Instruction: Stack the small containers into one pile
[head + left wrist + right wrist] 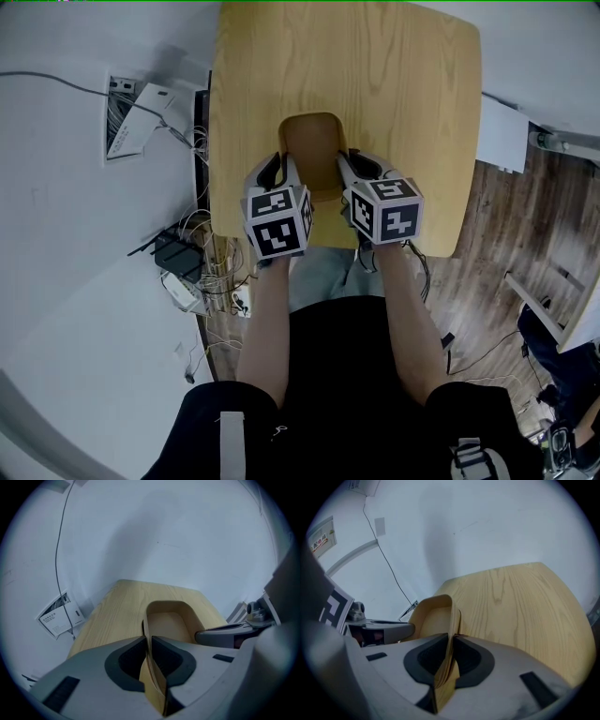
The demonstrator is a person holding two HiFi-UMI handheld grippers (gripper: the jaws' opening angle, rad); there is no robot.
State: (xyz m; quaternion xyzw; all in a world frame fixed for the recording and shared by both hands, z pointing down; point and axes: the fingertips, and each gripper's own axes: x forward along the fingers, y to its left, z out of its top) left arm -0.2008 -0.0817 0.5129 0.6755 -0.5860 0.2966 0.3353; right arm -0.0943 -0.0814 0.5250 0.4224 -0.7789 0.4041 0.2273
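A small tan wooden container (312, 150) with rounded corners is held over the near part of the light wooden table (403, 94). My left gripper (282, 174) is shut on its left wall and my right gripper (348, 174) is shut on its right wall. In the left gripper view the thin wall (149, 634) runs between the dark pads of the left gripper (149, 643), and the hollow of the container (171, 620) lies beyond. In the right gripper view the right gripper (452, 643) pinches a wall that shows thin nested layers (451, 620). Whether the container touches the table is unclear.
A wall box with loose cables (131, 117) hangs left of the table, and a black device with wires (178, 253) lies on the floor below it. White panels (503, 131) and wood flooring (487, 234) are at the right. The person's legs are below the table edge.
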